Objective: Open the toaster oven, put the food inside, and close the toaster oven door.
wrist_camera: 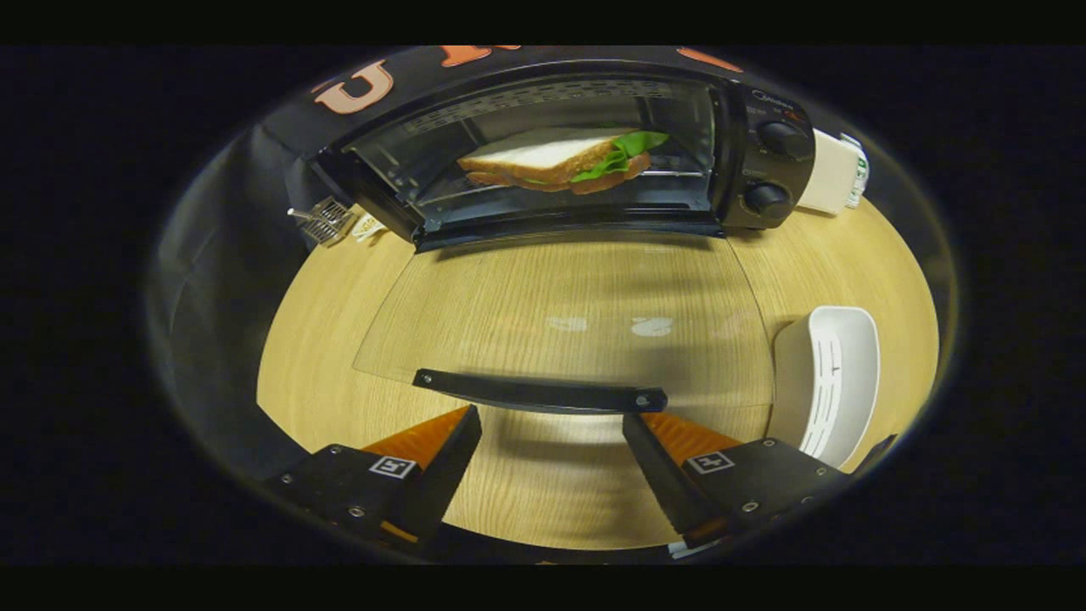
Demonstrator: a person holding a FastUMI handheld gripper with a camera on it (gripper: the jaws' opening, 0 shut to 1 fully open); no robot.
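The black toaster oven [764,153] stands at the far side of the wooden table. Its glass door [560,314] lies folded down flat toward me, and the dark door handle [543,392] runs just ahead of my fingertips. Inside, on the wire rack, rests a sandwich [556,159] of white bread with green lettuce sticking out on the right. My gripper [551,424] is open, one finger at each end of the handle, slightly nearer than it, with nothing between them.
A white plate [827,386] sits on the table right of the door, close to my right finger. A small metal rack piece [322,221] lies left of the oven. A white box [836,174] stands behind the oven's right side.
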